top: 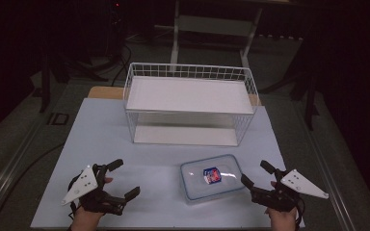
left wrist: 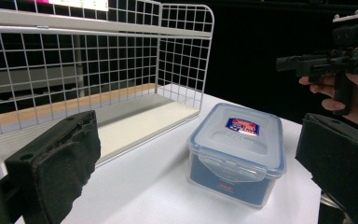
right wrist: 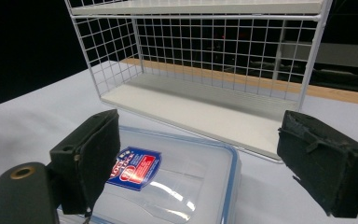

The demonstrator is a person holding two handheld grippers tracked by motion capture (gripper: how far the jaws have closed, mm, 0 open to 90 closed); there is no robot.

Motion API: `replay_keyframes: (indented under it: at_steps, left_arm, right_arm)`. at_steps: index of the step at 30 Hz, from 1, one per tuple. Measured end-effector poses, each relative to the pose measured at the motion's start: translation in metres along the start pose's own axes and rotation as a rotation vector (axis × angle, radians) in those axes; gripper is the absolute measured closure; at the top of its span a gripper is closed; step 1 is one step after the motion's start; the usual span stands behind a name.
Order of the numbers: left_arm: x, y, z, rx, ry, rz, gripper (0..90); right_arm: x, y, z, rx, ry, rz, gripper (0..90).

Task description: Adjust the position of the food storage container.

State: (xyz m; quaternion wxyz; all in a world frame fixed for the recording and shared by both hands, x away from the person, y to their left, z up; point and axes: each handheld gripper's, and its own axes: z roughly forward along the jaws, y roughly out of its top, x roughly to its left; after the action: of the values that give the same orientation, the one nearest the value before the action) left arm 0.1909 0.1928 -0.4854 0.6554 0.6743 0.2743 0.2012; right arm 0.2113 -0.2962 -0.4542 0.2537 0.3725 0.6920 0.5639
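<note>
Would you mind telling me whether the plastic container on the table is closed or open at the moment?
Closed: the lid sits flat on the plastic container, and the front latch flap is folded down against its side.

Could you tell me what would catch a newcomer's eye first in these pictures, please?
Probably the white wire shelf rack, standing at the far middle of the pale table against a dark room. In front of it lies a closed clear container with a blue-rimmed lid and a red and blue label. The open left gripper and right gripper flank it.
</note>
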Motion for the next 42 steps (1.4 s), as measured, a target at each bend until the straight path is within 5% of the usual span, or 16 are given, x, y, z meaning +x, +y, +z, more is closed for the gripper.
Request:
replay_keyframes:
  at_steps: [5,6,12,18,25,26,30,42]
  left_arm:
    - [0.000,0.000,0.000,0.000,0.000,-0.001,0.0]
    - [0.000,0.000,0.001,0.001,-0.001,-0.001,0.0]
    - [-0.001,0.000,0.001,0.002,-0.004,0.004,0.0]
    - [-0.002,0.000,0.002,0.007,-0.009,0.008,0.0]
    - [0.000,-0.001,0.004,0.014,-0.011,0.006,0.0]
    - [0.000,-0.001,0.004,0.014,-0.012,0.007,0.0]
    - [0.001,-0.001,0.005,0.014,-0.017,0.007,0.0]
    - [0.001,-0.002,0.007,0.025,-0.027,0.008,0.0]
  right_arm:
    - [0.008,0.008,0.002,0.019,0.034,0.017,12.6]
    - [0.013,0.010,0.004,0.042,0.082,0.004,13.5]
    - [0.027,0.009,0.009,0.143,0.193,-0.017,19.9]
    - [0.043,-0.008,0.014,0.232,0.237,-0.062,39.9]
    - [0.055,-0.029,0.021,0.318,0.333,-0.048,65.1]
    - [0.063,-0.035,0.025,0.349,0.356,-0.098,74.5]
    - [0.072,-0.041,0.032,0.395,0.376,-0.157,89.5]
    - [0.074,-0.048,0.058,0.464,0.388,-0.177,89.9]
